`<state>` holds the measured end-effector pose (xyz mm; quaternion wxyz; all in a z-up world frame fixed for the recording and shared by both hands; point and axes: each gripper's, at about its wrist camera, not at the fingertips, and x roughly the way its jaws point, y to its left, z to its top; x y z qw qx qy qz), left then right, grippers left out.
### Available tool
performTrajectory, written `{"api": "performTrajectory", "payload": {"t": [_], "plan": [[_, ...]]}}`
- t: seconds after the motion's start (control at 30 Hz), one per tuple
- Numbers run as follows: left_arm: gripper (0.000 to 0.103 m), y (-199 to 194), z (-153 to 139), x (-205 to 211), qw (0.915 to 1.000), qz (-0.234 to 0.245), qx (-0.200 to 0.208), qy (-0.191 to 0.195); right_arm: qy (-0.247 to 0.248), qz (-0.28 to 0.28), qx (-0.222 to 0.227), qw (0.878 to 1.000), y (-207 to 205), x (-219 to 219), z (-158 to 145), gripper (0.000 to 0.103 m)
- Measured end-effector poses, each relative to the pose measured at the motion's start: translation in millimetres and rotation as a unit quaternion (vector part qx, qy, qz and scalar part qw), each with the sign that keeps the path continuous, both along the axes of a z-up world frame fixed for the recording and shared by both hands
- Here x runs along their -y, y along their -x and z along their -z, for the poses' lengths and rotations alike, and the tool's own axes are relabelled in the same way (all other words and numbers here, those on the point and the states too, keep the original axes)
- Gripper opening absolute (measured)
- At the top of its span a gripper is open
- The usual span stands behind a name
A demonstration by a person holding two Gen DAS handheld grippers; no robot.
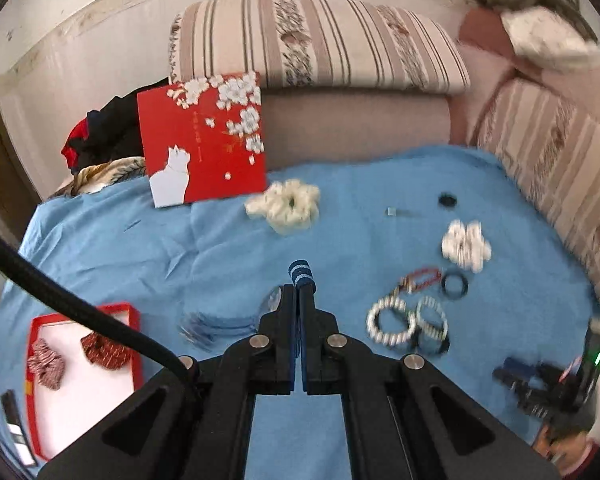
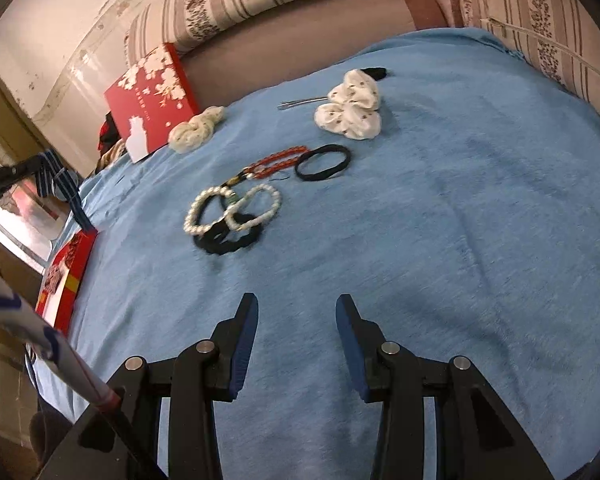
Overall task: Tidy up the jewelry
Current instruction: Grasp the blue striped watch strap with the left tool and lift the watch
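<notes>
My left gripper (image 1: 299,292) is shut on a blue-and-white striped hair tie (image 1: 300,274), held above the blue cloth (image 1: 340,200). A red tray (image 1: 40,380) at lower left holds two reddish scrunchies (image 1: 104,350). My right gripper (image 2: 297,308) is open and empty above the cloth (image 2: 440,220). Ahead of it lie two pearl bracelets (image 2: 204,210), a black scrunchie (image 2: 228,242), a red bead bracelet (image 2: 278,162), a black hair band (image 2: 322,162) and a white scrunchie (image 2: 350,110). The bracelets also show in the left wrist view (image 1: 392,320).
A red box lid with a white cat (image 1: 204,140) leans against the striped sofa back (image 1: 320,40). A cream scrunchie (image 1: 286,206), a metal hair clip (image 1: 396,212) and a small black tie (image 1: 447,200) lie farther back. The right gripper shows at the right (image 1: 540,384).
</notes>
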<state>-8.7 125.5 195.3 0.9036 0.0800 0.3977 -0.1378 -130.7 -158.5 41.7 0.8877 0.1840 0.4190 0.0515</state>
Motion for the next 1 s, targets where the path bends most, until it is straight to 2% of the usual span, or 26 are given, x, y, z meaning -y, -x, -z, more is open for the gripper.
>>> {"api": "performTrajectory", "payload": {"t": [0.07,0.13,0.27,0.33,0.5,0.53,0.6,0.63,0.67,0.7,0.77,0.83,0.93,1.0], "plan": [[0.001,17.6,21.2,-0.9,0.9998,0.002,-0.017,-0.003,0.004,-0.007,0.000,1.000,3.0,-5.4,-2.3,0.044],[0.001,36.1,50.3,-7.0,0.9985,-0.005,-0.052,0.013,0.008,-0.011,0.001,1.000,6.3,-9.3,-5.1,0.044],[0.001,81.8,110.6,-24.4,0.9922,-0.032,-0.116,0.033,0.019,-0.020,0.006,1.000,11.0,-14.1,-11.4,0.044],[0.001,102.9,128.7,-38.0,0.9887,-0.040,-0.137,0.046,0.021,-0.022,0.007,1.000,12.1,-16.4,-13.2,0.044],[0.003,136.2,133.4,-65.0,0.9849,-0.055,-0.148,0.072,0.019,-0.029,0.011,0.999,13.0,-26.2,-16.2,0.044],[0.007,136.5,129.2,-67.6,0.9853,-0.056,-0.143,0.074,0.018,-0.032,0.012,0.999,12.5,-29.1,-16.6,0.044],[0.020,128.9,119.8,-67.7,0.9868,-0.062,-0.130,0.074,0.017,-0.036,0.012,0.999,12.5,-33.6,-17.3,0.044],[0.033,123.1,116.0,-66.6,0.9870,-0.067,-0.124,0.077,0.016,-0.038,0.012,0.999,12.9,-36.6,-17.8,0.044],[0.041,115.7,111.7,-64.0,0.9869,-0.070,-0.117,0.086,0.016,-0.039,0.013,0.999,13.1,-38.6,-18.1,0.044],[0.044,109.5,108.6,-60.8,0.9868,-0.069,-0.112,0.094,0.016,-0.042,0.013,0.999,13.6,-40.9,-18.5,0.044],[0.061,94.1,107.0,-47.7,0.9867,-0.056,-0.111,0.104,0.019,-0.048,0.012,0.999,14.7,-44.4,-18.7,0.044],[0.062,81.0,112.8,-28.0,0.9877,-0.042,-0.118,0.094,0.021,-0.053,0.011,0.998,14.5,-45.6,-18.7,0.044],[0.062,72.6,128.9,1.4,0.9908,-0.023,-0.124,0.047,0.026,-0.057,0.007,0.998,11.1,-45.5,-17.1,0.044],[0.062,73.2,140.7,11.7,0.9905,-0.018,-0.133,0.031,0.029,-0.060,0.004,0.998,5.5,-43.3,-15.6,0.044]]}}
